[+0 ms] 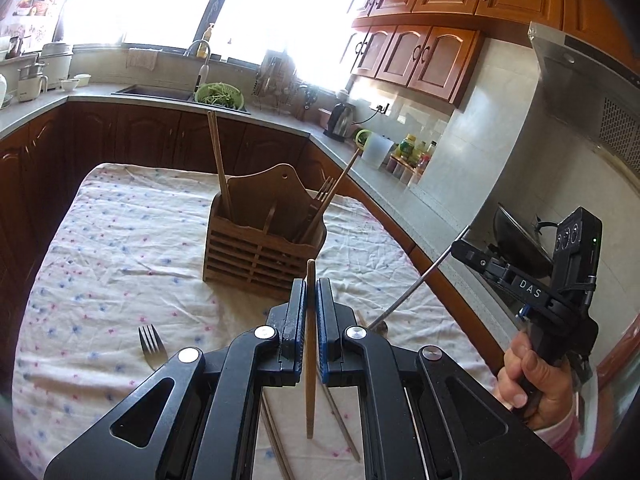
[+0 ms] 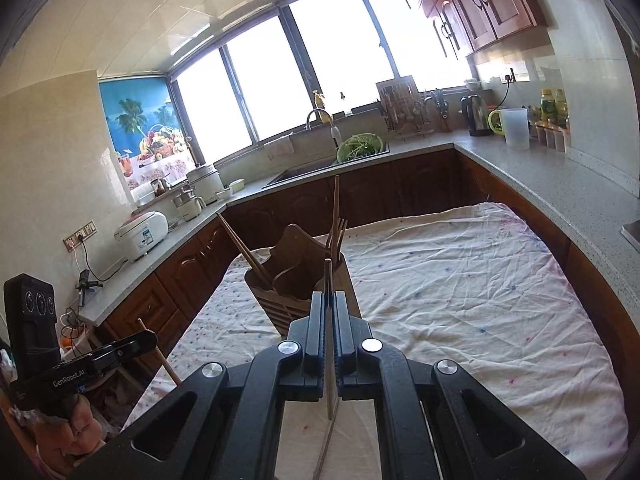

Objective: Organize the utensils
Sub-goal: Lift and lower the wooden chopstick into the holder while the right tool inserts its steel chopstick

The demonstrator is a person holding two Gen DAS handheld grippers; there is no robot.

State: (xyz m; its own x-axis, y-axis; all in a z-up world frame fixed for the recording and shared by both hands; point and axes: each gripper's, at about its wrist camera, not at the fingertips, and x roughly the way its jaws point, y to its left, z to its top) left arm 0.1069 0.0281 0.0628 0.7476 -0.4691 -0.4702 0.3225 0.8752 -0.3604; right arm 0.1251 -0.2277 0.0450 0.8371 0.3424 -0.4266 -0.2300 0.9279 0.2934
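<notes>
A wooden utensil caddy (image 1: 260, 236) stands on the cloth-covered table (image 1: 100, 240); it also shows in the right wrist view (image 2: 296, 280). It holds chopsticks (image 1: 219, 160) on the left and a fork (image 1: 325, 190) with a chopstick on the right. My left gripper (image 1: 311, 292) is shut on a wooden chopstick (image 1: 310, 360), held upright in front of the caddy. My right gripper (image 2: 329, 304) is shut on a thin metal utensil handle (image 2: 329, 360); from the left wrist view it (image 1: 460, 246) hovers at the right with the metal rod (image 1: 416, 280) slanting down.
A metal fork (image 1: 151, 346) lies on the cloth at the front left. Loose chopsticks (image 1: 340, 416) lie under my left gripper. Counters surround the table, with a sink, a green colander (image 1: 219, 96), a kettle (image 1: 343, 120) and bottles. A stove hood (image 1: 580, 92) is at the right.
</notes>
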